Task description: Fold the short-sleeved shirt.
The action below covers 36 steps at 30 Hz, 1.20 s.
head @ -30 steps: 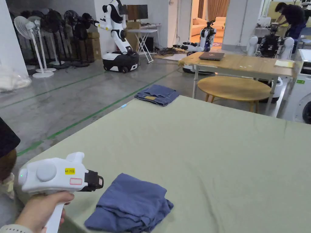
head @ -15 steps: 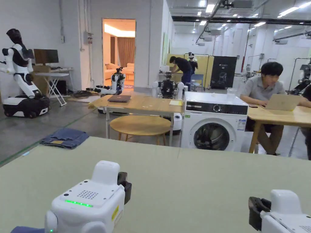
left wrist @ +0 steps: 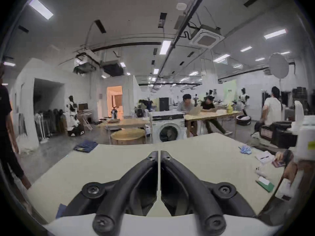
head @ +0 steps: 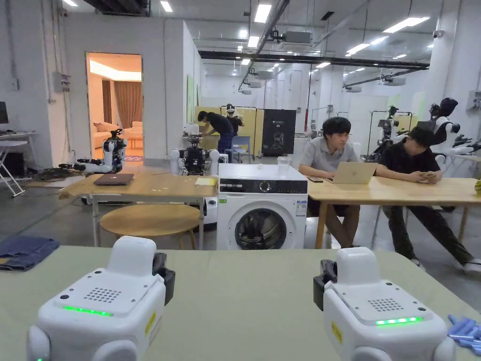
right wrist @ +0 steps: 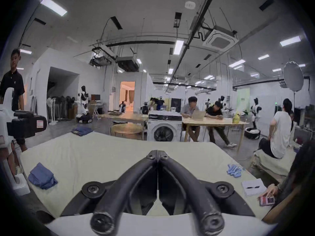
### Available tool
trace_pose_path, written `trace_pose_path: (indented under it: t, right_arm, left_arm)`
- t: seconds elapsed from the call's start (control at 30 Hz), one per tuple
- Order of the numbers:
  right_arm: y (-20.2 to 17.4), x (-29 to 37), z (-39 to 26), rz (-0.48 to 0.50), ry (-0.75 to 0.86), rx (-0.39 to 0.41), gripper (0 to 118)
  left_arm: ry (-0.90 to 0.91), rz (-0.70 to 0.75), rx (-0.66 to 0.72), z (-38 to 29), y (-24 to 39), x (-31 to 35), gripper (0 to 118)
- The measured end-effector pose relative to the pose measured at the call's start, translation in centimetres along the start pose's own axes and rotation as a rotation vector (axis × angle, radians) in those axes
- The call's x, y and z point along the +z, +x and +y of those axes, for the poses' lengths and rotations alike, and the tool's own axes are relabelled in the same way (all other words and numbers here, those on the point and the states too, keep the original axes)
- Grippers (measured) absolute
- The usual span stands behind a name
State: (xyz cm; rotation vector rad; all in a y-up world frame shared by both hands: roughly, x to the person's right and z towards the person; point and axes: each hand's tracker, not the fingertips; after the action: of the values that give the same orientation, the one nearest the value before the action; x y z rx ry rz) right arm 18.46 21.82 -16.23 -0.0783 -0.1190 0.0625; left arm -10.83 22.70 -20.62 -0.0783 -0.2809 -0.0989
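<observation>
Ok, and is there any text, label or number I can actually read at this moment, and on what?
None reads clearly.
Left sticker, yellow, on the left gripper: seen edge-on, unreadable.
Right sticker, yellow, on the right gripper: seen edge-on, unreadable.
Label on the washing machine: too small.
Black banner: print too small.
Green sign on the far wall: blurred.

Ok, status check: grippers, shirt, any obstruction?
Left gripper and right gripper shut, empty, above the table. Blue shirt bunched at table's left edge. Nothing in the way.
</observation>
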Motion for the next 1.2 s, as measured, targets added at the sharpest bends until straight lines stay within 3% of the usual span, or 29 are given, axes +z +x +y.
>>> trace_pose_path:
  t: [0.17,0.2,0.23,0.33,0.37,0.43,0.5,0.57,0.67,0.83,0.97,1.2]
  right_arm:
    - [0.3,-0.3,-0.5,0.010,0.000,-0.050,0]
    - [0.4,-0.4,-0.7,0.010,0.000,-0.054,5]
    - [0.4,-0.4,-0.8,0.011,-0.002,-0.058,14]
    - [0.2,-0.3,-1.2,0.023,-0.013,-0.059,67]
    - [0.1,-0.2,-1.3,0.024,-0.010,-0.061,81]
    - [0.1,-0.1,-1.5,0.028,0.001,-0.067,89]
    - [0.1,-0.3,-1.5,0.030,0.004,-0.073,93]
    - [0.1,-0.4,-1.5,0.029,0.003,-0.072,103]
    - [-0.4,-0.5,-1.3,0.025,-0.005,-0.049,115]
    - [-0.6,-0.8,-1.2,0.025,-0.021,-0.039,117]
    - [-0.5,-1.2,-1.0,-0.054,-0.065,-0.049,117]
    - [-0.6,-0.9,-0.5,-0.083,-0.094,-0.049,117]
  left_arm:
    - [0.030,-0.017,0.053,-0.1,-0.1,0.9,1]
    - [0.030,-0.013,0.049,-0.1,-0.1,1.0,4]
    - [0.027,-0.007,0.043,-0.2,0.0,0.9,7]
    - [0.024,0.002,0.036,-0.5,0.0,1.1,19]
    - [0.026,0.006,0.035,-0.6,0.1,1.1,26]
    - [0.034,0.014,0.027,-0.7,0.3,1.2,45]
    - [0.043,0.016,0.026,-0.7,0.3,1.0,87]
    - [0.059,0.015,0.029,-0.7,0.3,1.1,106]
    - [0.061,0.032,0.025,-0.7,0.5,1.1,108]
    - [0.052,0.046,0.034,-0.8,0.1,1.1,108]
    - [0.050,0.038,0.047,-0.8,-0.1,1.3,108]
    - [0.046,0.051,0.059,-0.8,-0.6,1.7,108]
